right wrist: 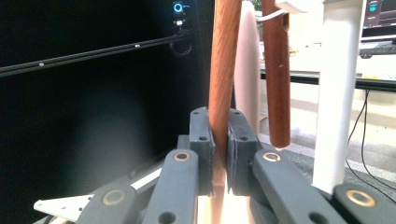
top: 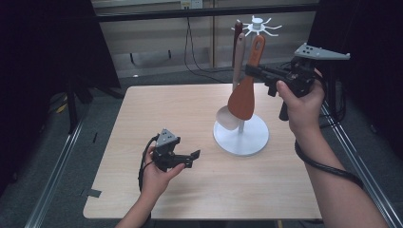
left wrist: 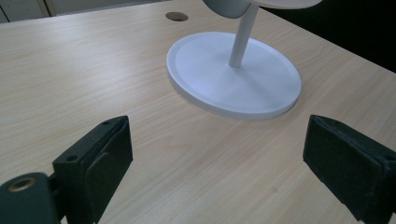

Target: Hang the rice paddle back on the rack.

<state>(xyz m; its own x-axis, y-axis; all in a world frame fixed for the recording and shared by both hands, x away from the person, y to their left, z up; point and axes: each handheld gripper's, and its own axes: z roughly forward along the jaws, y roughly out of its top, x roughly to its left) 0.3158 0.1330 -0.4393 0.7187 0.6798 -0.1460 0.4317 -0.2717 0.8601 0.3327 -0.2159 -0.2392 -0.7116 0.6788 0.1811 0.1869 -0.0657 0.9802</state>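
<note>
Though half-hidden above, spatula [right wrist: 223, 70] seemingly tool-clamped [right wrist: 220, 140].

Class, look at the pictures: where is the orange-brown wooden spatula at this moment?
In the high view, the wooden spatula hangs at the white utensil stand, right of table centre, its handle clamped in the right gripper.

This looks like a lab or test room set up for recording handling work, not a home kitchen: a bare pale wooden bench [top: 190, 118] stands alone on grey carpet, with black curtains [top: 43, 71] hanging to the left of the left claw [top: 187, 159]. Metal floor rails [top: 57, 171] run along both sides of the bench, and loose cables [top: 190, 52] hang down the plain panelled wall beyond the right claw [top: 252, 71]. Past that claw, in its own view, a dark frame bar [right wrist: 93, 53] carries a small lit device [right wrist: 178, 7], and a screen [right wrist: 380, 11] glows above and to its right.
</note>
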